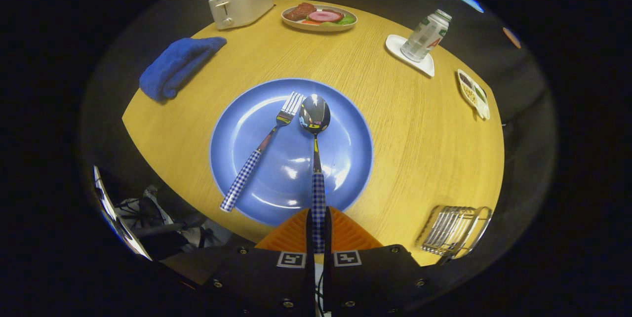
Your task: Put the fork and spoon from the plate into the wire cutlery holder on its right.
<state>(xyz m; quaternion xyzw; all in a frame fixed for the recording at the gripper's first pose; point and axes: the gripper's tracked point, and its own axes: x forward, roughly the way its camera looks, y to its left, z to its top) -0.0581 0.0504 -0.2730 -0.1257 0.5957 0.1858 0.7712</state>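
A blue plate (345,124) lies on the round wooden table, just ahead of my fingers. A spoon (315,124) with a blue checked handle points away from me over the plate; my gripper (318,230) is shut on the near end of its handle, both fingers pressing it. The fork (261,151), with the same checked handle, lies slanted on the plate to the left of the spoon, tines near the spoon's bowl. The wire cutlery holder (454,230) stands to the right of my fingers, near the table's front edge.
Beyond the plate are a folded blue towel (175,65), a white toaster (241,3), a plate of food (319,17), a can on a white coaster (425,35) and a small divided dish (474,94) at the right edge.
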